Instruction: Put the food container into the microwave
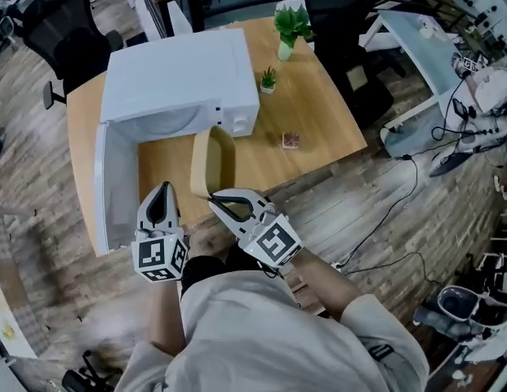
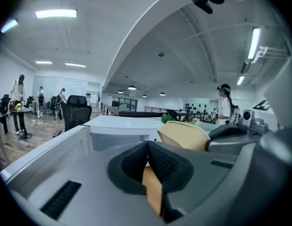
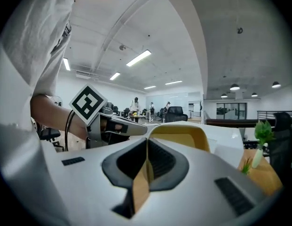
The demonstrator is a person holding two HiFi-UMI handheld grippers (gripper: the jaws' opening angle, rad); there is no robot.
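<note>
The white microwave (image 1: 175, 76) stands on a wooden table (image 1: 318, 113), its door (image 1: 114, 186) swung open to the left. In front of the opening a tan oblong food container (image 1: 211, 160) is held tilted on its side. My right gripper (image 1: 214, 199) is shut on its near rim. The right gripper view shows the container's yellow inside (image 3: 181, 135) just past my right gripper (image 3: 146, 147). My left gripper (image 1: 162, 188) hangs shut and empty beside the door's near end, left of the container (image 2: 183, 134).
Two small potted plants (image 1: 291, 24) (image 1: 269, 78) and a small pink object (image 1: 291, 140) sit on the table right of the microwave. A black office chair (image 1: 65, 31) stands behind the table's left corner. Cables (image 1: 400, 211) run over the floor on the right.
</note>
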